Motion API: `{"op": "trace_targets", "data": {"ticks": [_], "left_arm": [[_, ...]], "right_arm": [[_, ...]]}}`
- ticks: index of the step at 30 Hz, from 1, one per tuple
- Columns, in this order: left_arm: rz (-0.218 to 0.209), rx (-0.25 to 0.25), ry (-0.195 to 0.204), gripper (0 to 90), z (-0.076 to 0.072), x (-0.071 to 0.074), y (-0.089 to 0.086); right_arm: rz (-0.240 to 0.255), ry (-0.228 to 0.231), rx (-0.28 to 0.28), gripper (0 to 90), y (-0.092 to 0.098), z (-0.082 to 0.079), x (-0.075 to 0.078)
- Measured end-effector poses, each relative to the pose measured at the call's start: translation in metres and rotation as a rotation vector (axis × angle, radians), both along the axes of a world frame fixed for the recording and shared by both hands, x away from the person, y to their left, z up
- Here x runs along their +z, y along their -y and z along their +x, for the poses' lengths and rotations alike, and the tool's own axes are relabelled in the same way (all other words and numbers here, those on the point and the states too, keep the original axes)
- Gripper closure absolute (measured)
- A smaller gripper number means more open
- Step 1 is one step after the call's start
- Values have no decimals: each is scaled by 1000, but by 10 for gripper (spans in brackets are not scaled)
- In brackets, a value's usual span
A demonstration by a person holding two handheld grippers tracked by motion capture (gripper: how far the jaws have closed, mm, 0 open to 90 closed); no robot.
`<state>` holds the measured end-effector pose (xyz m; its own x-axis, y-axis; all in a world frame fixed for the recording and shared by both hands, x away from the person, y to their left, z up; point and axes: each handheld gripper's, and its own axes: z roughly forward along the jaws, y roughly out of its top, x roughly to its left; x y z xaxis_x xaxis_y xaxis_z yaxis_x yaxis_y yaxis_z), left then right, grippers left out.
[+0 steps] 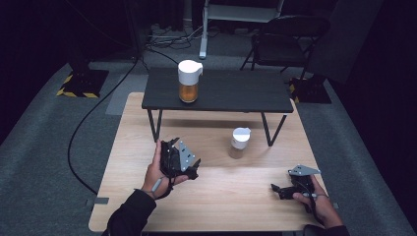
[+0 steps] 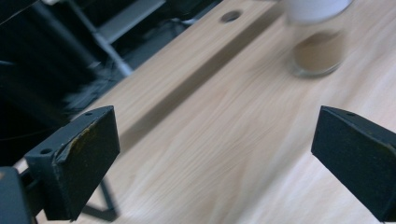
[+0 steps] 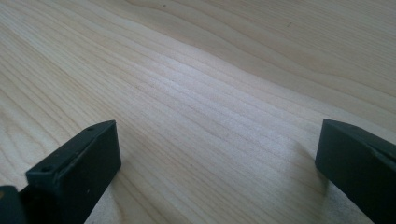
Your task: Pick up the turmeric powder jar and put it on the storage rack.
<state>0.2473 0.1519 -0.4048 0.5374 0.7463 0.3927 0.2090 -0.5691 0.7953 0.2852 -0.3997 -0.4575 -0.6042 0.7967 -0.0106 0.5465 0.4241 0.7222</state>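
In the high view, a light wooden table (image 1: 216,196) has a small black bench (image 1: 216,91) standing on its far part. A little jar (image 1: 239,142) with a white lid and brown stuff inside stands on the wooden table, just in front of the bench and near its right leg. A bigger jar (image 1: 189,81) with a white top and orange-brown stuff stands up on the bench, behind the little jar and to its left. The left gripper (image 1: 189,167) is held in a hand to the left of the little jar and a bit closer to the person. It is lifted off the wood and tipped, and it does not touch the jar. The right gripper (image 1: 276,189) is to the right of the little jar and closer to the person, low by the table, well apart from the jar. A black chair (image 1: 290,34) stands on the grey floor far behind the jars.

In the left gripper view, the two black jaws are spread wide with nothing between them. The little jar (image 2: 320,46) stands ahead of them, up and to the right, looking blurry. The bench leg (image 2: 107,205) shows low down by the left jaw.

In the right gripper view, the two black jaws are spread wide too, with bare wood between them. They sit very close over the table (image 3: 210,93).
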Motion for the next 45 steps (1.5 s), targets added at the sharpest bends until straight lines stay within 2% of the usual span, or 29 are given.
{"op": "trace_targets", "data": {"ticks": [2, 5, 10, 13, 20, 24, 27, 33, 37, 39, 42, 45], "left_arm": [[-3, 2, -31, 13, 3, -4, -2], [-6, -1, -56, 13, 4, -10, -5], [-28, 5, -75, 13, 2, -21, -9], [-47, 15, -102, 13, 2, -26, -13], [-41, 31, -166, 13, 1, -37, -20], [-24, 36, -197, 13, 1, -40, -26], [-35, 42, -227, 13, 2, -41, -34], [-84, 54, -303, 13, 10, -44, -51], [-84, 59, -330, 14, 13, -47, -57], [-71, 66, -347, 14, 15, -47, -57], [-91, 72, -372, 16, 17, -49, -63], [-104, 82, -380, 13, 17, -49, -68]], "right_arm": [[0, 0, 0, 1, 0, 0, 0], [0, 0, 0, 1, 0, 0, 0], [0, 0, 0, 1, 0, 0, 0], [0, 0, 0, 1, 0, 0, 0], [0, 0, 0, 1, 0, 0, 0], [0, 0, 0, 1, 0, 0, 0], [0, 0, 0, 1, 0, 0, 0], [0, 0, 0, 1, 0, 0, 0], [0, 0, 0, 1, 0, 0, 0], [0, 0, 0, 1, 0, 0, 0], [0, 0, 0, 1, 0, 0, 0], [0, 0, 0, 1, 0, 0, 0]]}}
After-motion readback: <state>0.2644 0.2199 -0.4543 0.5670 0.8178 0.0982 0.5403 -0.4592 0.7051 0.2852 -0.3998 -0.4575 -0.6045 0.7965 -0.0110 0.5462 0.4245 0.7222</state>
